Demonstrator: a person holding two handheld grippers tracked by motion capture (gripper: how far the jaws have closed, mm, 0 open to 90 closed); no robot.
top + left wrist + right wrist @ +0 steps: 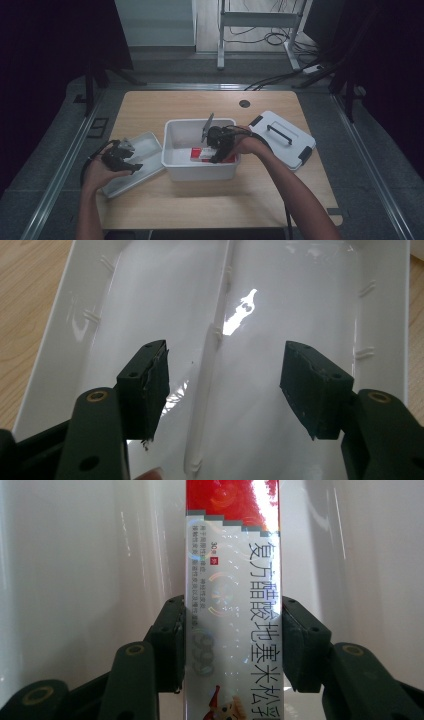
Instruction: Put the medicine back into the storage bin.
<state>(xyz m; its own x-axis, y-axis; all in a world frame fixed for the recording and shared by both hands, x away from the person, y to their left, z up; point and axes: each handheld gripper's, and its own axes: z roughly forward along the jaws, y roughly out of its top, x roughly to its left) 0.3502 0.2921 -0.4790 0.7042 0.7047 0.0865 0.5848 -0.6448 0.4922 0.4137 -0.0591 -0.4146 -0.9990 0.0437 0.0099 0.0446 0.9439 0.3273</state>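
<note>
While the right gripper is pinching the glossy red-and-silver carton inside the white plastic bin, the slick foil face is risking a slide out of the pads. Left of that bin, the left gripper is hovering with jaws spread and empty over the shallow white tray.

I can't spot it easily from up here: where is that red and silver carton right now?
The red and silver carton sits between the pads of the right tool, down inside the white bin at the table's middle, between the tray and the lid.

Dim room: grey floor, wooden table, dark curtains, floor cables.
</note>
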